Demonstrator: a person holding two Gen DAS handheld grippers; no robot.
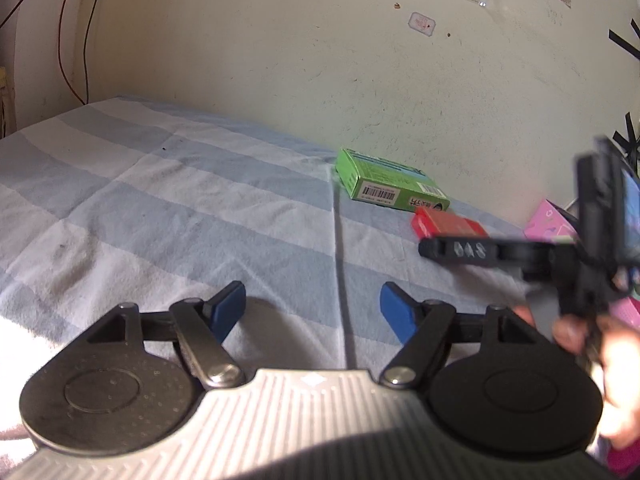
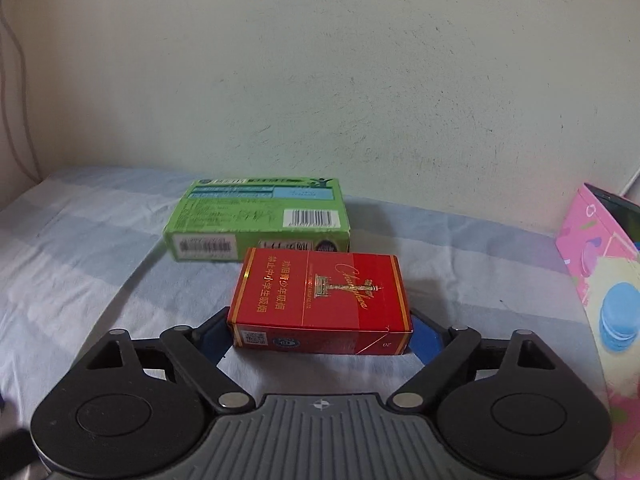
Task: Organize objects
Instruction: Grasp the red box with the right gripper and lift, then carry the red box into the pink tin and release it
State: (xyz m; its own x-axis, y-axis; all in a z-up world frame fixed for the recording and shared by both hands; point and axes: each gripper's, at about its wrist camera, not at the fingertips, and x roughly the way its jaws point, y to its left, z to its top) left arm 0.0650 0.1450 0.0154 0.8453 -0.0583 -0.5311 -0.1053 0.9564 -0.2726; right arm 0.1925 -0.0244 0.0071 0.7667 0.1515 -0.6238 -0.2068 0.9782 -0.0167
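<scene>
A red cigarette box (image 2: 320, 304) lies flat on the striped cloth, its near end between the blue pads of my right gripper (image 2: 320, 334), whose jaws are closed against its two sides. A green box (image 2: 258, 220) lies just behind it by the wall. In the left wrist view the red box (image 1: 448, 226) and green box (image 1: 388, 180) sit at the right by the wall, with the right gripper (image 1: 460, 250) blurred over the red box. My left gripper (image 1: 312, 312) is open and empty above the cloth.
A pink box (image 2: 600, 264) with blue macaron prints stands at the right edge, close to the red box; it also shows in the left wrist view (image 1: 550, 224). A blue-and-white striped cloth (image 1: 160, 208) covers the surface. A pale wall (image 2: 320, 80) closes the back.
</scene>
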